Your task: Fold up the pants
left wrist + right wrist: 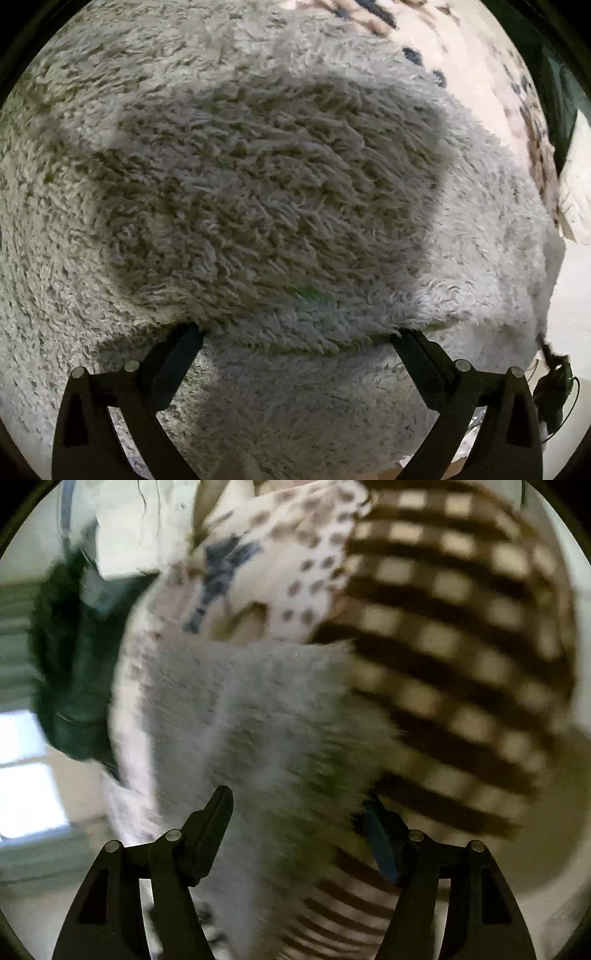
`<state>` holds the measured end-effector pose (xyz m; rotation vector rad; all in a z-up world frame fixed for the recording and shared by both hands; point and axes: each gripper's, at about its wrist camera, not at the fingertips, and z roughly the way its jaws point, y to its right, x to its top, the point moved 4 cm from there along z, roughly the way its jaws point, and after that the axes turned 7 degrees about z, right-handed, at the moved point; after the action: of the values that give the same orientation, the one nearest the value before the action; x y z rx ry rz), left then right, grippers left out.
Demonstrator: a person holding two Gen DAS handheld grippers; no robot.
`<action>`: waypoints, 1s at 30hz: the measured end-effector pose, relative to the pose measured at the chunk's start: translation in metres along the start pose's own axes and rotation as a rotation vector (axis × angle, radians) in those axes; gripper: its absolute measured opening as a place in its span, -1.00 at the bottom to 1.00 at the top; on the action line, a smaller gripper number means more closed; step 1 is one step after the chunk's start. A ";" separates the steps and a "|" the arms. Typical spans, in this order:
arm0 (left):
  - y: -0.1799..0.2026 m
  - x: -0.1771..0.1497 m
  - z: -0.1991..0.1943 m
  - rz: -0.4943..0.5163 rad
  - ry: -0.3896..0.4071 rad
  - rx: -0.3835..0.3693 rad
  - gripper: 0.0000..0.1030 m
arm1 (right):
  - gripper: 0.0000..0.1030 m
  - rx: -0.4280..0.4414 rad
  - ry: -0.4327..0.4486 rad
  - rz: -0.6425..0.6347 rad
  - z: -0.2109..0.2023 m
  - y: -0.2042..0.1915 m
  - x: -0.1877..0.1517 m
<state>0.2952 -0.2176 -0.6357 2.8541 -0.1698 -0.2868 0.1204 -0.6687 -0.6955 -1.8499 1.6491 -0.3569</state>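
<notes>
The pants are shaggy pale grey fleece and fill nearly the whole left wrist view, with a dark shadow across their middle. My left gripper points steeply down at them, jaws wide open. A folded ridge of fleece bulges between the fingertips, and nothing is clamped. In the blurred right wrist view the same fleece hangs as a long strip running down between the fingers. My right gripper stands open around it. Pile hides part of its right finger.
A brown-and-cream checked cloth lies right of the fleece, and a white cloth with brown dots lies beyond it. The spotted fabric also shows at the left wrist view's top right. A dark green object sits at the left, beside a bright window.
</notes>
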 end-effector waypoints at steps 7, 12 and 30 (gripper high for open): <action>0.004 0.034 0.006 -0.021 -0.043 -0.005 1.00 | 0.35 0.133 0.023 0.054 0.038 -0.013 0.006; -0.001 0.045 0.004 -0.021 -0.044 -0.005 1.00 | -0.61 0.094 0.046 -0.014 0.035 -0.029 0.003; -0.081 -0.029 -0.115 -0.029 0.289 -0.058 1.00 | -0.68 0.064 0.059 -0.647 -0.027 -0.229 -0.195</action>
<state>0.2981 -0.1068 -0.5437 2.8018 -0.0615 0.1144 0.2508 -0.4837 -0.4965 -2.3036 1.0144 -0.7260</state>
